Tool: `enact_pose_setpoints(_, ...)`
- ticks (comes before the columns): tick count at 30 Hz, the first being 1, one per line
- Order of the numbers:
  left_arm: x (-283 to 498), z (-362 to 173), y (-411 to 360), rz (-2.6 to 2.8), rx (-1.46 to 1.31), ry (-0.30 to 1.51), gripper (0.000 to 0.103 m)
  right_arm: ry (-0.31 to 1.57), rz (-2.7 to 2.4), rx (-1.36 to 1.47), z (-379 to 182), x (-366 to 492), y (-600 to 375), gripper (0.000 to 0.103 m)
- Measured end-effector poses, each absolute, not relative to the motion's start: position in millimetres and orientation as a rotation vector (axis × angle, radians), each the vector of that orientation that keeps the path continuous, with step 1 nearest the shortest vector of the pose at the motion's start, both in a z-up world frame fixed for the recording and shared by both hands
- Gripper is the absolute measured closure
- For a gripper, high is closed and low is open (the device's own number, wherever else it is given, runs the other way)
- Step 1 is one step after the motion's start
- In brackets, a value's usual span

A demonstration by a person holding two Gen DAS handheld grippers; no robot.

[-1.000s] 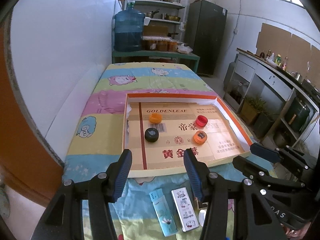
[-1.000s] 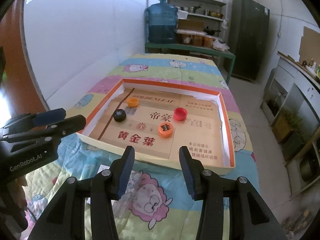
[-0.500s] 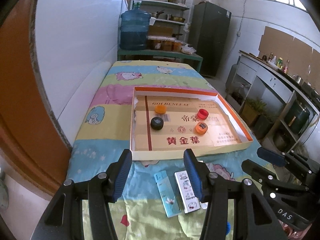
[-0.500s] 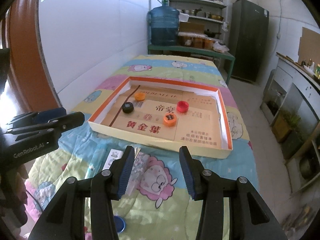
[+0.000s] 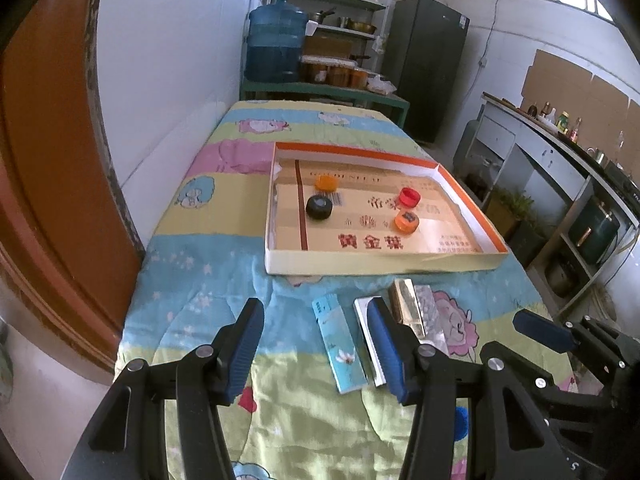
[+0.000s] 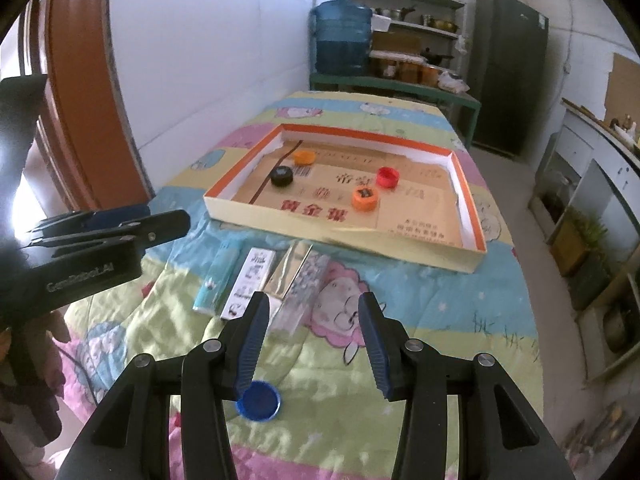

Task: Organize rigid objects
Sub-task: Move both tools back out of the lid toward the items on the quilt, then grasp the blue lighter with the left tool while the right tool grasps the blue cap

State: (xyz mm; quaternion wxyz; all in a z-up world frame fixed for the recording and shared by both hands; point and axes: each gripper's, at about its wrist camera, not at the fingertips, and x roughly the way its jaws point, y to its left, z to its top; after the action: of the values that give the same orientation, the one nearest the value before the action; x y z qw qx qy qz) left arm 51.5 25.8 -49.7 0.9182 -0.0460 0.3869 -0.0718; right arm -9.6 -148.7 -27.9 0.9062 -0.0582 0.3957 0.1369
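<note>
On the tabletop's cartoon-print cloth (image 5: 192, 320), a shallow orange-rimmed box (image 6: 472, 216) sits toward the far end, holding 4 bottle caps: a black cap (image 5: 319, 207) and a light orange cap (image 5: 326, 182) near its left wall, a red cap (image 5: 409, 197) and a darker orange cap (image 5: 406, 221) nearer the middle. Just outside the box's near wall lie 4 slim packs side by side: a teal pack (image 5: 339, 346), a white pack (image 6: 249, 282), a gold pack (image 5: 408, 307) and a clear patterned pack (image 6: 302, 292). A blue cap (image 6: 258, 401) rests by the near edge, just under the right claw's left finger. The left claw (image 5: 316, 354) and the right claw (image 6: 314, 346) both hover above the cloth, released and spread wide, grasping nothing.
</note>
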Motion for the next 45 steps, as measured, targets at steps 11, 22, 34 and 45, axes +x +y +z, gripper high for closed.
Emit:
enact_pose_setpoints(11, 60, -86, 7, -0.121, -0.083, 0.852, 0.049, 0.846, 0.28, -0.112, -42, -26, -150, 0.055)
enact_pose_setpoints(22, 75, -109, -1, -0.071, -0.052, 0.897, 0.049, 0.874, 0.304, -0.103, -54, -38, -148, 0.055)
enact_pose_setpoints(34, 70, -110, -2, -0.104, 0.03, 0.901, 0.057, 0.878, 0.415, -0.115, -63, -53, -135, 0.055)
enact_pose_setpoints(45, 70, -109, 10, -0.128, -0.002, 0.895, 0.081, 0.94, 0.385, -0.15, -82, -46, -130, 0.072)
